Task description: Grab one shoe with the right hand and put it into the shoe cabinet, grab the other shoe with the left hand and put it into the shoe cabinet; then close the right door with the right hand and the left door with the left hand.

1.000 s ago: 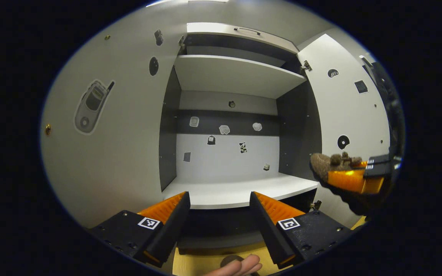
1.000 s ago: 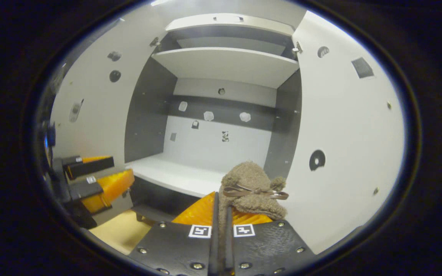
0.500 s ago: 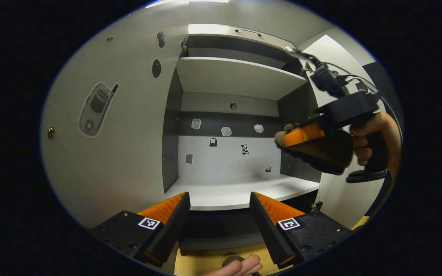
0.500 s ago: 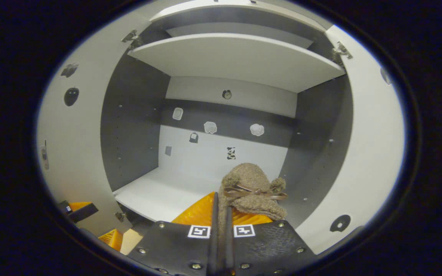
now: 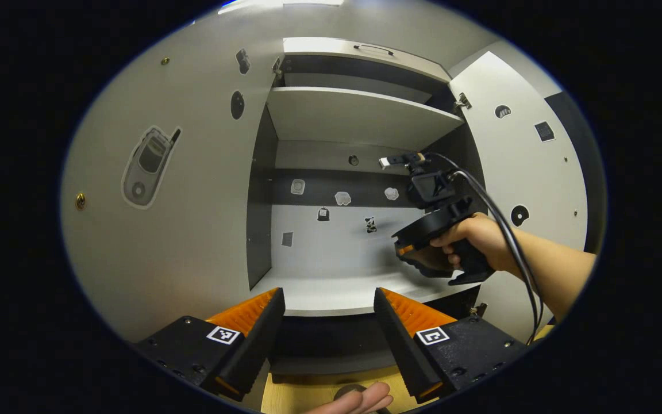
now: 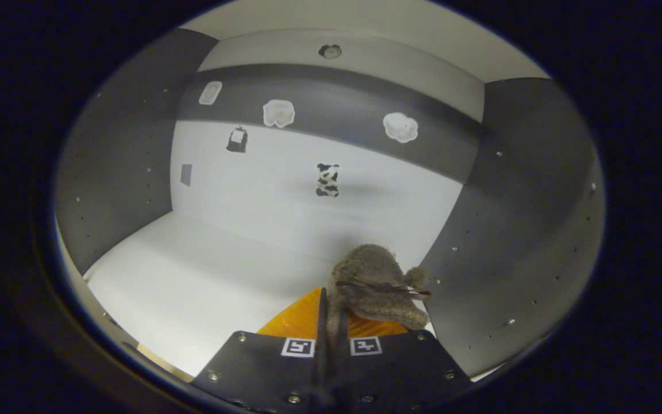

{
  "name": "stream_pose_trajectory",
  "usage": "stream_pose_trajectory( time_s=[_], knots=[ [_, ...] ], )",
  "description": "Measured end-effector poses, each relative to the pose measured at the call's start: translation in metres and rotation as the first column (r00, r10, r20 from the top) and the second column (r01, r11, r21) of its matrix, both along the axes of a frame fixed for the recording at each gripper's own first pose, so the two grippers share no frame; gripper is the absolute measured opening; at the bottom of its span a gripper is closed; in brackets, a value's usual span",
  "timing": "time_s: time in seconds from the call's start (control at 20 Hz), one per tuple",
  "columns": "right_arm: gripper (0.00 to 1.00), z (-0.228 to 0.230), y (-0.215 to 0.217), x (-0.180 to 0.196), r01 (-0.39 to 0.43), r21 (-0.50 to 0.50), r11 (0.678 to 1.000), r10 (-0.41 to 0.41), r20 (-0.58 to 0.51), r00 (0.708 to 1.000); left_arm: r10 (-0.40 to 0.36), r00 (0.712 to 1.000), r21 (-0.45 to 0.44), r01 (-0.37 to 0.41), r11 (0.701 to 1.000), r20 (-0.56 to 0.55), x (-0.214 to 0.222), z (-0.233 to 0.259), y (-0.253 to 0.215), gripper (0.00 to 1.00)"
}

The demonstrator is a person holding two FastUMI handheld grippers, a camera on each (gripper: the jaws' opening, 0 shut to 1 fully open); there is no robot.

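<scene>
A fuzzy brown shoe (image 6: pixel 378 283) with a thin bow sticks up between the fingers of my right gripper (image 6: pixel 331 302), which is shut on it. In the right gripper view it hangs just above the white lower shelf (image 6: pixel 193 270), deep in the shoe cabinet near its dark right wall. The left gripper view shows the right gripper (image 5: pixel 423 241) and the hand (image 5: pixel 474 236) holding it inside the cabinet, over the shelf (image 5: pixel 331 287). My left gripper (image 5: pixel 328 296) stands open in front of the cabinet with nothing between its fingers.
Both cabinet doors stand wide open: the left door (image 5: pixel 193 201) with a phone sticker and the right door (image 5: pixel 529 172). An upper shelf (image 5: pixel 360 112) spans the cabinet. Fingers of a hand (image 5: pixel 360 401) show over the wooden floor below my left gripper.
My right gripper has carried the brown shoe from beside the right door forward and down into the cabinet, over the lower shelf. The left gripper has stayed in place and open.
</scene>
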State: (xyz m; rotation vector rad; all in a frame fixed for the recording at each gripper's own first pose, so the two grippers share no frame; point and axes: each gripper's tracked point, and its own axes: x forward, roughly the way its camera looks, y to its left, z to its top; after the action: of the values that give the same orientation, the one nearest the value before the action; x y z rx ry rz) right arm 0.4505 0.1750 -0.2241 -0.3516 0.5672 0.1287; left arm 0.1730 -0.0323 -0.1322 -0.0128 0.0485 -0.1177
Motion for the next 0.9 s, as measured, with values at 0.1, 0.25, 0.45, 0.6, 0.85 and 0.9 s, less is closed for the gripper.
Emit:
stream_pose_trajectory(
  time_s=[0.1, 0.25, 0.45, 0.6, 0.85, 0.9],
  knots=[
    [0.08, -0.013, 0.001, 0.008, -0.009, -0.014, 1.000, 0.009, -0.014, 1.000, -0.006, 1.000, -0.003, 0.006, 1.000, -0.007, 0.001, -0.002, -0.002, 0.95],
    [0.08, -0.022, -0.005, 0.014, -0.015, -0.077, 0.997, 0.013, -0.021, 1.000, -0.037, 0.999, -0.018, 0.037, 0.999, -0.018, 0.001, -0.004, -0.010, 0.95],
    [0.15, -0.030, -0.008, 0.017, -0.015, -0.090, 0.996, 0.012, -0.035, 0.999, -0.058, 0.998, -0.031, 0.057, 0.998, -0.035, 0.002, -0.008, -0.019, 0.95],
    [0.23, -0.019, -0.002, 0.002, -0.043, -0.065, 0.997, 0.039, -0.054, 0.998, -0.061, 0.997, -0.044, 0.059, 0.997, -0.047, 0.002, -0.011, -0.022, 0.95],
    [0.46, 0.019, -0.005, -0.031, -0.044, 0.011, 0.999, 0.045, -0.015, 0.999, -0.043, 0.997, -0.049, 0.040, 0.998, -0.058, 0.001, -0.014, -0.019, 0.95],
    [0.50, 0.027, -0.005, -0.039, -0.056, 0.014, 0.998, 0.056, 0.010, 0.998, -0.045, 0.997, -0.050, 0.042, 0.998, -0.062, 0.000, -0.016, -0.020, 0.96]
  ],
)
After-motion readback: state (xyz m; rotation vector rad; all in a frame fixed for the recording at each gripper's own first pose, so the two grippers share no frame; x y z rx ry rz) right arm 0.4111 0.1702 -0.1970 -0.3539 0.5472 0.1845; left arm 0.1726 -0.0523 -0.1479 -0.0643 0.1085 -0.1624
